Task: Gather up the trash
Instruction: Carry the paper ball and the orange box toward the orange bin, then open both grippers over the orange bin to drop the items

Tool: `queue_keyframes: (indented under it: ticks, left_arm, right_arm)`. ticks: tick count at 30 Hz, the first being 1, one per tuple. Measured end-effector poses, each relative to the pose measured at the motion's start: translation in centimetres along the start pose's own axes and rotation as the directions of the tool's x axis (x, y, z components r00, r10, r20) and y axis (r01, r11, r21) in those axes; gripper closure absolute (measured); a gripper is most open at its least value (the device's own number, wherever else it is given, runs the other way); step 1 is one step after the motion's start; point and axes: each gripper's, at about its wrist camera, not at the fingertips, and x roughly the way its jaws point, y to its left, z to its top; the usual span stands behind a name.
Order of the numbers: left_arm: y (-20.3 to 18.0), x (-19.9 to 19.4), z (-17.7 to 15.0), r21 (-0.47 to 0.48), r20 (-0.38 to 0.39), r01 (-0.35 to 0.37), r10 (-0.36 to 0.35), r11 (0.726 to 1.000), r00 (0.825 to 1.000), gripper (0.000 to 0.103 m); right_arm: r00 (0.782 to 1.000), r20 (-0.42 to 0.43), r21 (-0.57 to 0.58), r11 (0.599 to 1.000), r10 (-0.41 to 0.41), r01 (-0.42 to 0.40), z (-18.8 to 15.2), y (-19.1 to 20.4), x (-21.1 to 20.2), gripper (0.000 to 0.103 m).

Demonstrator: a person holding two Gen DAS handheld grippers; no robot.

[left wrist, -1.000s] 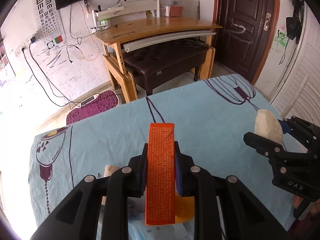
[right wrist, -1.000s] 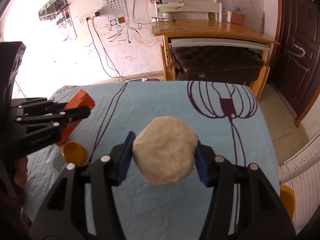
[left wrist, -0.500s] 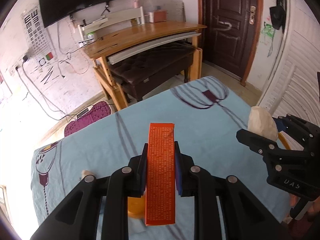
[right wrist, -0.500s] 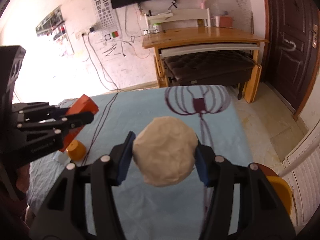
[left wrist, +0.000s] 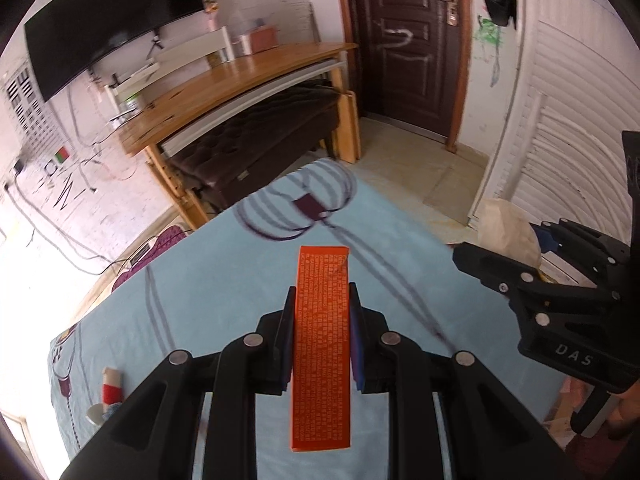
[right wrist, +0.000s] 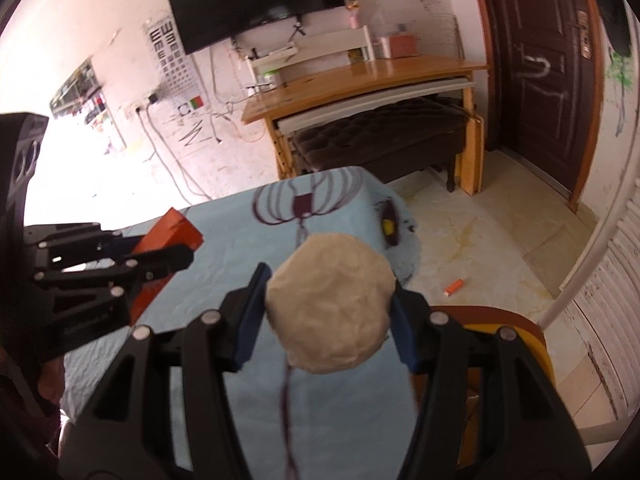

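Tablecloth, pale blue with purple line drawings, before wooden desk.

An orange box printed with small white text is clamped lengthwise between the blue-padded fingers of the left claw, its far end projecting beyond the fingertips. A tabletop covered in a light blue cloth with dark purple line drawings is seen below. At the right edge, the right claw is seen closed around a pale crumpled paper ball. A small red-and-white item lies on the cloth at the lower left. A wooden desk and a dark door are seen beyond.
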Motion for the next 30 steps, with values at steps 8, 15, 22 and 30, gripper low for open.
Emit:
queue_keyframes:
  ticks: [8, 15, 22, 30]
  left_arm:
    - [-5.6, 1.2, 1.1, 0.062, -0.021, 0.047, -0.046, 0.997, 0.999, 0.085]
    - [-10.5, 2.2, 2.1, 0.106, -0.038, 0.096, -0.093, 0.99, 0.995, 0.085]
    - [-15.1, 3.0, 2.8, 0.146, -0.05, 0.149, -0.143, 0.978, 0.988, 0.085]
    - [-18.0, 5.0, 3.0, 0.162, -0.096, 0.177, -0.163, 0.971, 0.982, 0.085]
  right_arm:
    - [0.999, 0.012, 0.07, 0.996, -0.049, 0.048, -1.7, -5.1, -2.0, 0.05]
    - [0.995, 0.022, 0.116, 0.989, -0.094, 0.091, -2.9, -8.7, -3.5, 0.049]
    - [0.992, 0.025, 0.173, 0.978, -0.122, 0.116, -4.3, -11.8, -4.3, 0.049]
    - [0.991, 0.009, 0.224, 0.966, -0.135, 0.13, -6.1, -14.7, -4.7, 0.049]
